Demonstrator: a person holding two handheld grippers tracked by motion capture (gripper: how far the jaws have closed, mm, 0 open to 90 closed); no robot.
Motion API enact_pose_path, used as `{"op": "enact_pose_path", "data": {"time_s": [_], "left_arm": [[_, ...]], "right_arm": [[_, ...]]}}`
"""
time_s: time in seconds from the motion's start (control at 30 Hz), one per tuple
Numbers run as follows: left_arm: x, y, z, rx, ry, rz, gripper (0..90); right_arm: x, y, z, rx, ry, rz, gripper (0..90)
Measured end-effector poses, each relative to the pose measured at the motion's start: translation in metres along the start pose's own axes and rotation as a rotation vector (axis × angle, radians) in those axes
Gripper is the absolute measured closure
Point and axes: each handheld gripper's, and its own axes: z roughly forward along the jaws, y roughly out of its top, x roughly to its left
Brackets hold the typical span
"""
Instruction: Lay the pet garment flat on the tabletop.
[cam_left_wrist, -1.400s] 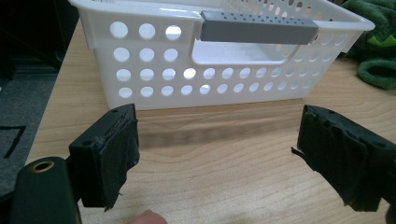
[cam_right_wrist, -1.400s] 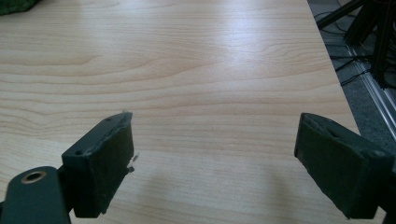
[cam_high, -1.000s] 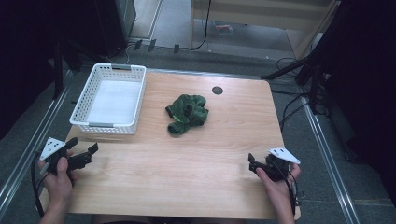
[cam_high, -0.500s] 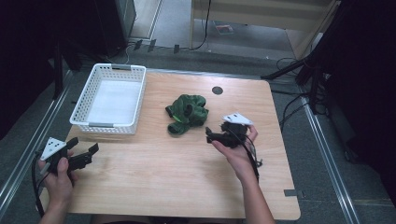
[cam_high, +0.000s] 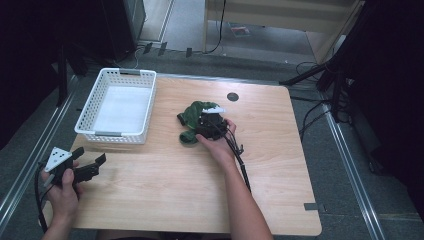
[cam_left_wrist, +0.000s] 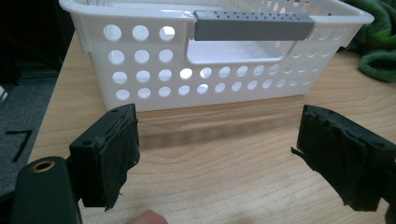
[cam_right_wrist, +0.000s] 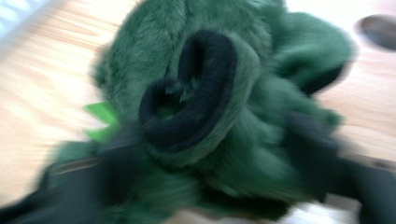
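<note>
High view: one basket (cam_high: 119, 106), one green plush (cam_high: 192, 116); left claw (cam_high: 95, 165) wide, right claw (cam_high: 206, 123) unclear.

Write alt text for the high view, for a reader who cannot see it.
A person's right claw reaches onto a crumpled green fuzzy garment at the middle of a wooden table. The left claw waits, jaws apart, at the table's near left corner, in front of an empty white perforated basket.

Right hand-held gripper (cam_right_wrist: 219, 168) motion-blurred against the green plush (cam_right_wrist: 224, 93), jaw spacing indistinct.
</note>
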Motion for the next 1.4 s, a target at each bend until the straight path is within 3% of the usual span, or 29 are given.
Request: {"op": "enact_pose_path", "data": {"time_s": [0.03,0.07,0.13,0.17,0.23,0.3,0.33,0.37,0.4,0.47,0.53,0.57,0.63,0.67,0.77,0.8,0.83,0.9,1.0,1.03,1.1,1.17,1.23,1.33,1.37,1.4], "left_arm": [[-0.003,0.001,-0.001,0.006,0.014,0.024,13.5],[-0.012,0.004,-0.003,0.015,0.018,0.071,13.5],[-0.016,0.006,-0.004,0.008,0.002,0.057,13.5],[-0.020,0.008,-0.005,0.004,-0.023,0.036,13.5],[-0.034,0.014,-0.003,0.005,-0.053,0.024,13.4],[-0.051,0.020,-0.001,0.008,-0.096,0.041,13.5],[-0.060,0.022,0.000,0.007,-0.119,0.051,13.5],[-0.069,0.025,0.002,0.006,-0.140,0.058,13.5],[-0.079,0.028,0.003,0.004,-0.162,0.067,13.5],[-0.098,0.035,0.006,-0.006,-0.209,0.085,13.5],[-0.116,0.041,0.009,-0.013,-0.256,0.106,13.5],[-0.125,0.045,0.011,-0.015,-0.283,0.116,13.5],[-0.140,0.049,0.015,-0.017,-0.326,0.132,13.5],[-0.148,0.049,0.018,-0.015,-0.349,0.138,13.5],[-0.166,0.040,0.028,0.021,-0.401,0.183,13.5],[-0.169,0.036,0.030,0.032,-0.413,0.189,13.5],[-0.172,0.030,0.032,0.051,-0.426,0.198,13.5],[-0.178,0.020,0.037,0.085,-0.445,0.215,13.5],[-0.184,0.016,0.042,0.111,-0.464,0.212,13.5],[-0.184,0.016,0.043,0.109,-0.471,0.205,13.6],[-0.186,0.018,0.043,0.104,-0.478,0.199,14.0],[-0.189,0.019,0.044,0.102,-0.481,0.198,14.2],[-0.194,0.018,0.046,0.108,-0.494,0.198,14.2],[-0.201,0.016,0.050,0.153,-0.578,0.183,14.8],[-0.208,0.013,0.053,0.196,-0.617,0.207,14.9],[-0.208,0.013,0.053,0.196,-0.617,0.207,17.0]], "right_arm": [[-0.004,-0.003,-0.007,-0.058,0.043,0.065,75.8],[-0.005,-0.003,-0.011,-0.079,0.054,0.078,78.3],[-0.005,-0.003,-0.017,-0.091,0.059,0.078,79.8],[-0.004,-0.004,-0.030,-0.118,0.077,0.077,81.5],[-0.004,-0.004,-0.038,-0.132,0.096,0.070,81.9],[-0.001,-0.004,-0.066,-0.180,0.163,0.070,82.3],[-0.001,-0.004,-0.066,-0.180,0.163,0.070,82.3],[0.003,-0.004,-0.086,-0.209,0.208,0.070,82.3],[0.003,-0.004,-0.086,-0.209,0.208,0.070,82.3],[0.010,-0.008,-0.114,-0.247,0.261,0.058,82.3],[0.013,-0.014,-0.131,-0.272,0.302,0.052,82.2],[0.013,-0.014,-0.131,-0.272,0.302,0.052,82.2],[0.016,-0.023,-0.147,-0.291,0.332,0.041,82.1],[0.014,-0.034,-0.158,-0.292,0.361,0.062,81.3],[0.009,-0.049,-0.162,-0.272,0.364,0.066,76.2],[0.005,-0.058,-0.160,-0.254,0.349,0.056,67.8],[-0.005,-0.068,-0.155,-0.220,0.321,0.061,52.2],[-0.012,-0.073,-0.154,-0.214,0.296,0.071,46.8],[-0.037,-0.081,-0.153,-0.218,0.218,0.130,36.4],[-0.047,-0.082,-0.153,-0.213,0.185,0.170,35.8],[-0.059,-0.084,-0.152,-0.213,0.164,0.231,35.4],[-0.065,-0.088,-0.151,-0.207,0.165,0.256,35.6],[-0.062,-0.090,-0.150,-0.200,0.175,0.239,35.5],[-0.052,-0.090,-0.149,-0.208,0.220,0.216,34.8],[-0.043,-0.089,-0.149,-0.210,0.283,0.203,32.3],[-0.043,-0.089,-0.149,-0.210,0.283,0.203,32.3]]}}
